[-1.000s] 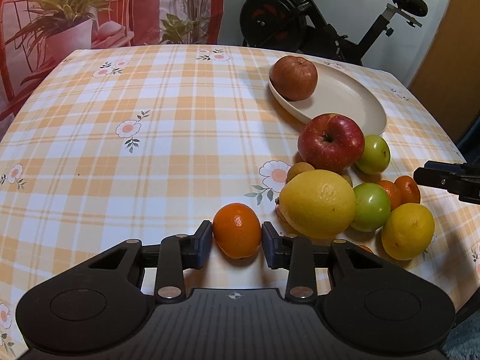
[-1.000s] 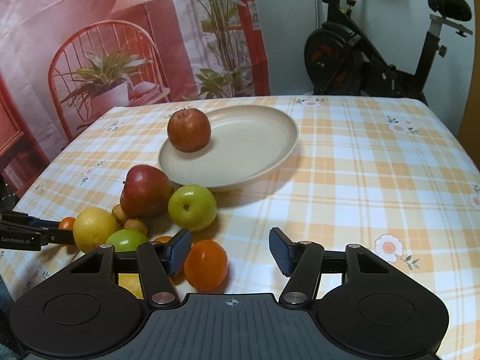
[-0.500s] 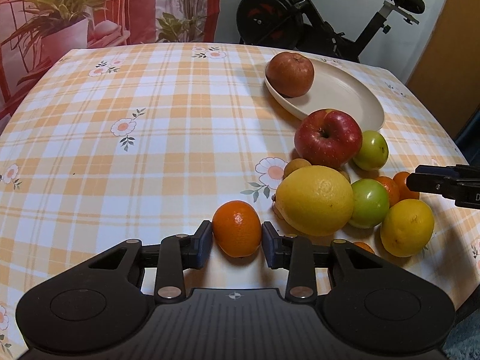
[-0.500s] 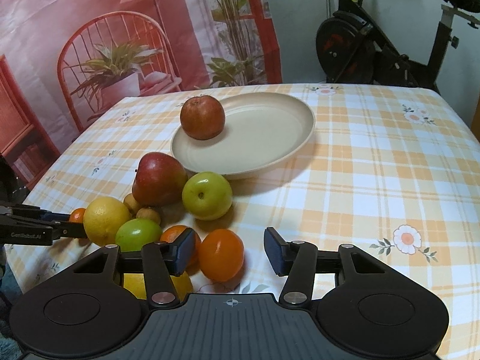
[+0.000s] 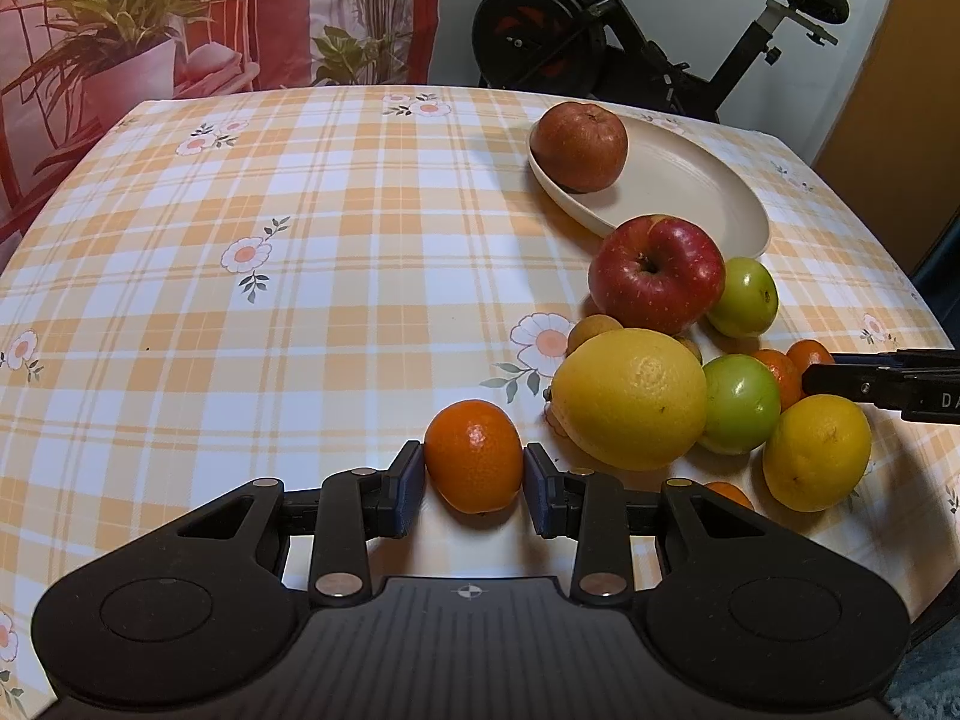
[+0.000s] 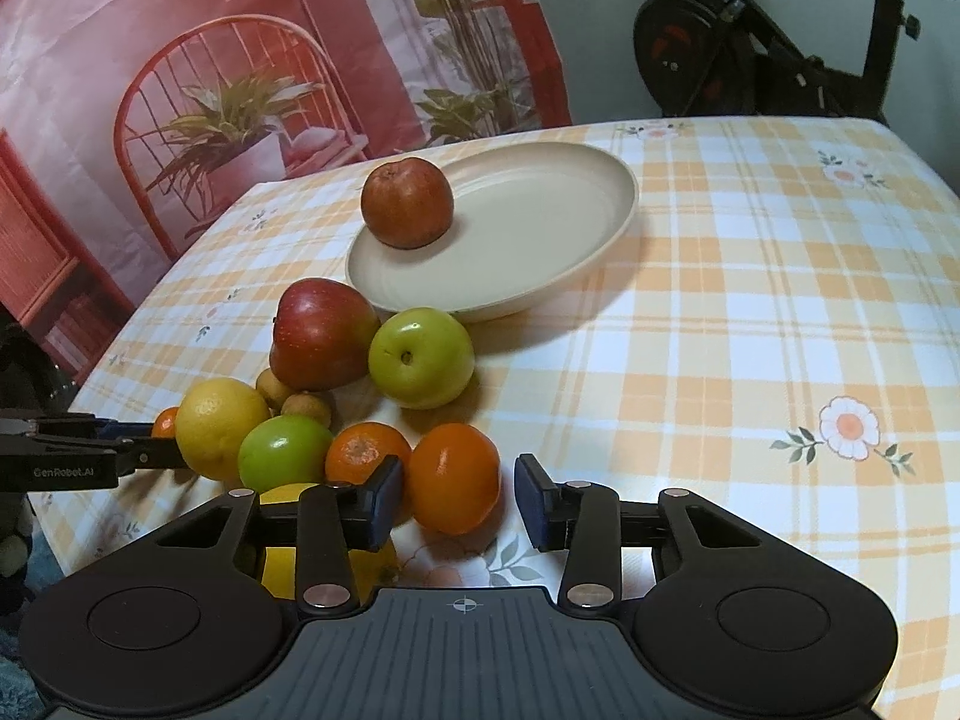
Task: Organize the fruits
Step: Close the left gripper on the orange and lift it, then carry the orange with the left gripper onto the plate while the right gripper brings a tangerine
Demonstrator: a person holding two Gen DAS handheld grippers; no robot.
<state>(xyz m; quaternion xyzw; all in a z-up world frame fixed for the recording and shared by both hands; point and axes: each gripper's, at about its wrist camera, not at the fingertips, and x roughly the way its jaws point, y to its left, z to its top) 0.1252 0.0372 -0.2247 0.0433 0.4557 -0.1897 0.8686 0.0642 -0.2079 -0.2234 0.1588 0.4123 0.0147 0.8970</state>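
Observation:
My left gripper is shut on a small mandarin that rests on the checked tablecloth. My right gripper has an orange between its jaws, which are closing; a thin gap still shows at the right pad. A beige plate at the back holds one brownish-red fruit. In front of the plate lie a red apple, a green apple, a big lemon, a green fruit, a second lemon and another mandarin.
The other gripper shows in each view, the right one at the right edge and the left one at the left. An exercise bike stands behind the table. A printed backdrop with plants hangs at the far left.
The right gripper's jaws have narrowed around the orange, and its view has tipped closer over the fruit pile. The left gripper keeps its hold on the mandarin, unmoved.

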